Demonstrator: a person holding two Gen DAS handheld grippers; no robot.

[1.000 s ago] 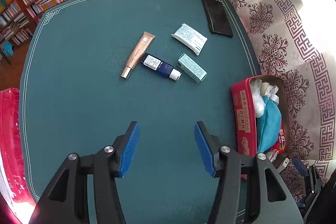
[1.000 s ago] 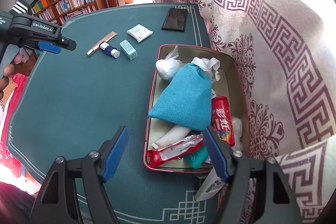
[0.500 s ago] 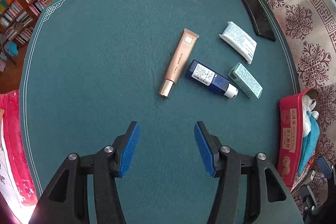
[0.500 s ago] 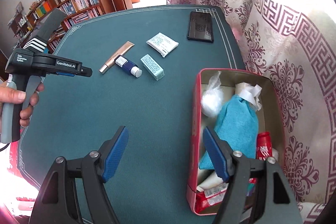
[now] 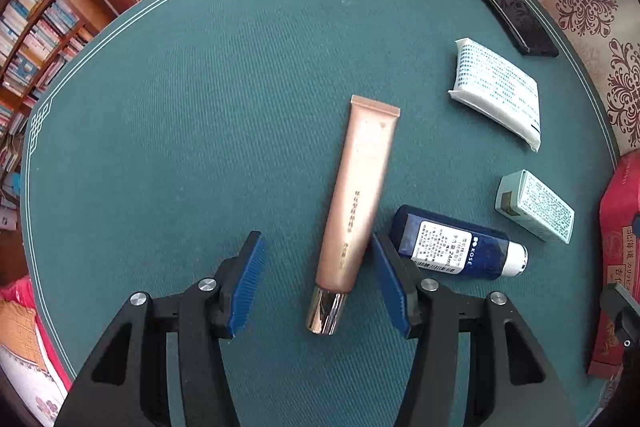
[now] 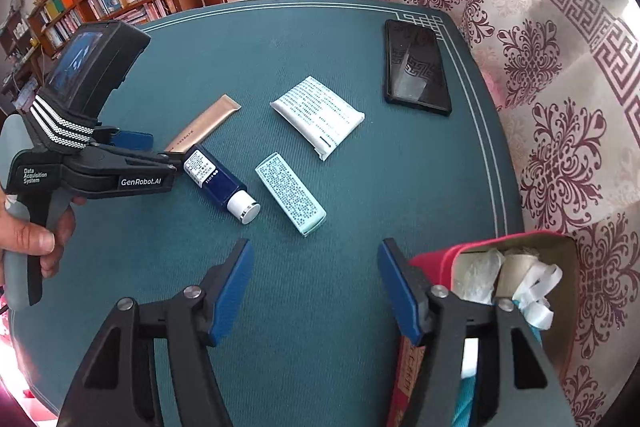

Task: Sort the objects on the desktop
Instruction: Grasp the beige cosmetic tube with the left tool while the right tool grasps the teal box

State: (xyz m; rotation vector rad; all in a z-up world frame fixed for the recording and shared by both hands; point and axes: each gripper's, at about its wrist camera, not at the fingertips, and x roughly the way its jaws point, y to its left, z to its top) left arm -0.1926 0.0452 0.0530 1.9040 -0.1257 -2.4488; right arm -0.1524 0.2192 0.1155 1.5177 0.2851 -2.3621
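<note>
The left gripper (image 5: 318, 283) had dropped from above the bare cloth onto the gold tube (image 5: 358, 203), which now lay between its spread fingers, untouched. The right gripper (image 6: 316, 291) had left the red box (image 6: 516, 247), its empty jaws closing, the mint box (image 6: 290, 193) just ahead. Pickup looked imminent.

My left gripper (image 5: 318, 275), black w/ blue ribbed pads, points steeply down, jaws apart, nothing pinched yet. My hand (image 6: 30, 227) wraps its grey handle. My right gripper (image 6: 316, 287), same build, tilts down too, jaws closing, nothing btwn them.
</note>
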